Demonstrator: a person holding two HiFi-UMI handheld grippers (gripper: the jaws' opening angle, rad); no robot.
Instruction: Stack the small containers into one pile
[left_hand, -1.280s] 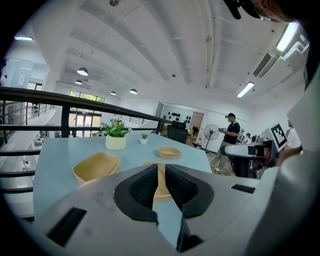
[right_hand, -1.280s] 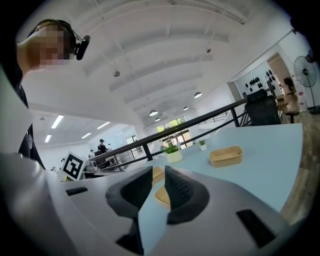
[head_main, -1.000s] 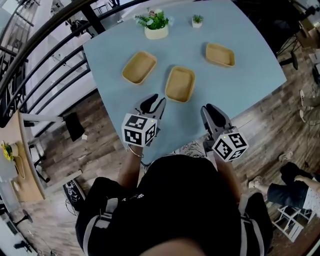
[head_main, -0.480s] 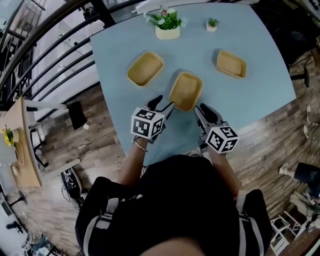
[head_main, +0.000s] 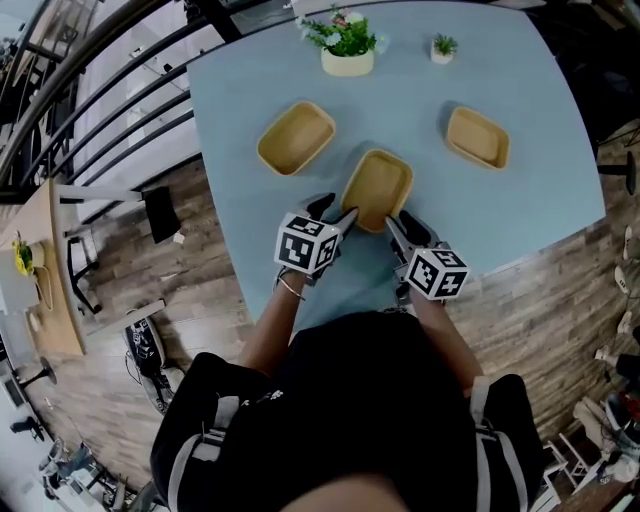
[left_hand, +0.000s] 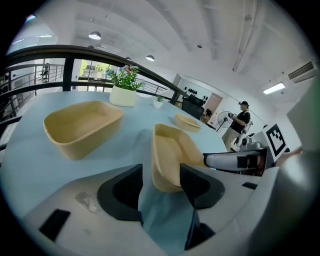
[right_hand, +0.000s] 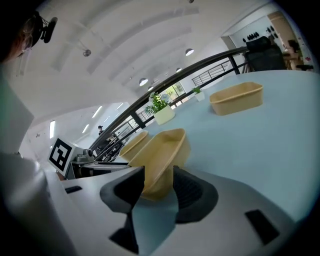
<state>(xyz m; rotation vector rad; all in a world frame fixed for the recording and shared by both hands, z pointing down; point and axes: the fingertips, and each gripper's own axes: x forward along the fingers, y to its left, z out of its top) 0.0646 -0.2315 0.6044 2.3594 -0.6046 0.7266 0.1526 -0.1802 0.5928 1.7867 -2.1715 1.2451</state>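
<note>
Three shallow tan containers lie apart on the blue table (head_main: 520, 215): a left one (head_main: 296, 137), a middle one (head_main: 378, 188) and a right one (head_main: 477, 137). My left gripper (head_main: 338, 210) is at the middle container's near left corner. Its jaws have just been opening and stand open, and that container's (left_hand: 170, 155) near end sits in the gap of my left gripper (left_hand: 161, 172) with no pad pressing on it. My right gripper (head_main: 398, 222) is at the near right corner, open. The container's (right_hand: 160, 150) corner reaches between the tips of my right gripper (right_hand: 159, 180).
A potted plant (head_main: 346, 45) and a tiny pot (head_main: 443, 47) stand at the table's far edge. A black railing (head_main: 110, 110) runs along the left side. The table's near edge is just behind both grippers. A person (left_hand: 239, 125) stands far off.
Both grippers have moved forward and down over the table to the middle container's near end. The left jaws stand wider apart than a second ago.
</note>
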